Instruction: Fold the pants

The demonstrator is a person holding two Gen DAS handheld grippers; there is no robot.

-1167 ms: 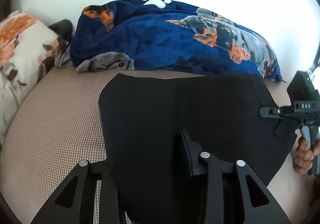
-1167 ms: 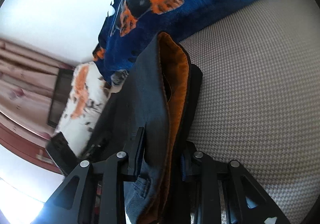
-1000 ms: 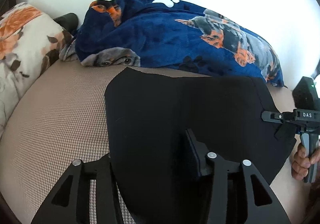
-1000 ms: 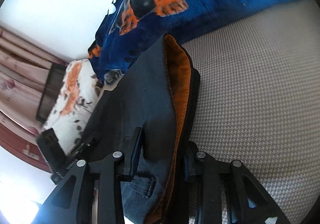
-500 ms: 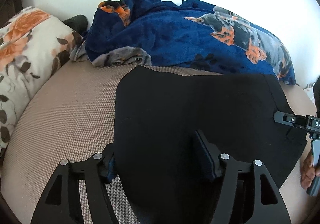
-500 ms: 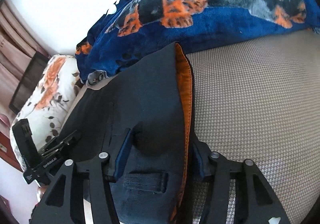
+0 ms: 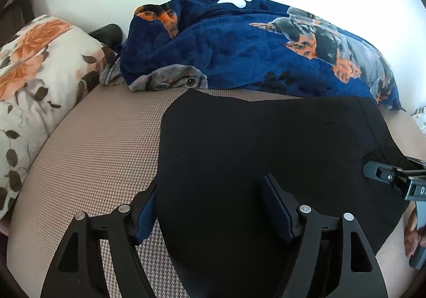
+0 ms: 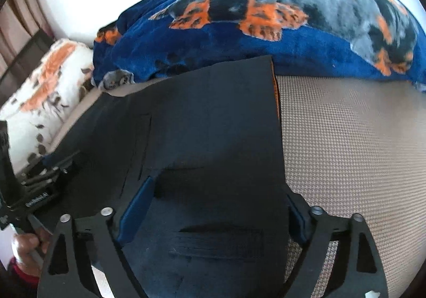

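Observation:
The black pants (image 7: pixel 266 143) lie flat as a folded panel on the beige bed cover (image 7: pixel 93 154). My left gripper (image 7: pixel 210 207) is open, its fingers spread over the near left part of the cloth. In the right wrist view the pants (image 8: pixel 213 138) show a thin orange lining edge (image 8: pixel 277 101) along their right side and a belt loop near the camera. My right gripper (image 8: pixel 218 207) is open, its jaws straddling the waistband end. Each gripper shows at the edge of the other's view.
A blue fleece blanket with dog prints (image 7: pixel 253 48) is heaped along the white wall behind the pants. A floral pillow (image 7: pixel 34 79) lies at the left. The beige cover stretches to the right of the pants (image 8: pixel 359 151).
Both grippers have opened and let go of the pants. The cloth, held up and bunched before, now lies flat on the bed. The right gripper has turned level.

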